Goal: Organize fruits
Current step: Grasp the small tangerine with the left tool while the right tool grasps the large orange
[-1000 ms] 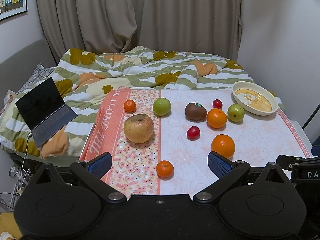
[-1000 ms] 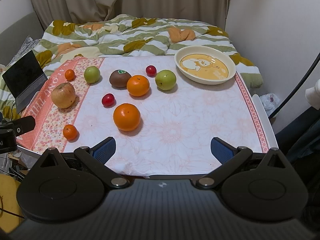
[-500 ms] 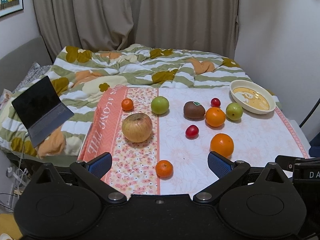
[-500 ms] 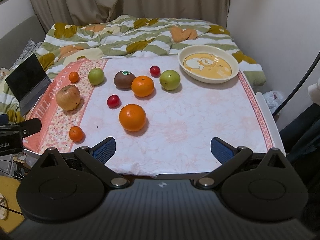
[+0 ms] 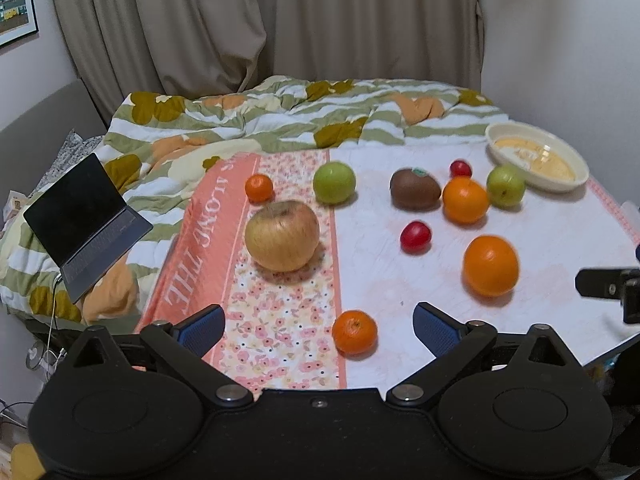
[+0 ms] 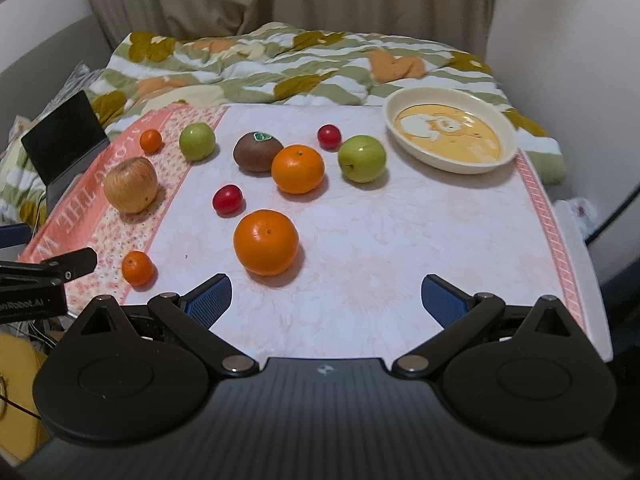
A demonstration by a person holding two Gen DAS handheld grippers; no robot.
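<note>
Both views sit closer to the fruit than half a second ago; the spread fills more of each frame. Nothing on the worktop [image 6: 400, 240] has shifted. Reads as an approach just starting, no fruit picked yet.

Left hand-held gripper [image 5: 318, 326]: jaws wide apart, empty, low over the near edge, with the small mandarin [image 5: 354, 331] between and just ahead of the fingers. Right hand-held gripper [image 6: 326, 300]: jaws wide apart, empty, with the big orange [image 6: 266, 241] just ahead, left of centre.

Fruit all loose on the cloth:
- apple [image 6: 130, 185] on the floral strip
- second mandarin [image 6: 151, 141] far left
- two green apples [image 6: 197, 141] [image 6: 362, 158]
- kiwi [image 6: 258, 151] touching or nearly touching a second orange [image 6: 297, 168]
- two small red fruits [image 6: 227, 199] [image 6: 329, 136]

The bowl [image 6: 448, 160] at far right is empty, and a likely destination; the task line does not say so.

Writing:
- cloth border, upside down to the camera, shows "ALONG THE" and more, partly cut off
- kiwi carries a green sticker, unreadable
- the left gripper's body in the right view reads "...nRobot.AI", start clipped
- bowl has a cartoon animal print, no text made out

Laptop [image 5: 86, 224] lies open on the bed [image 5: 240, 120], screen dark.
</note>
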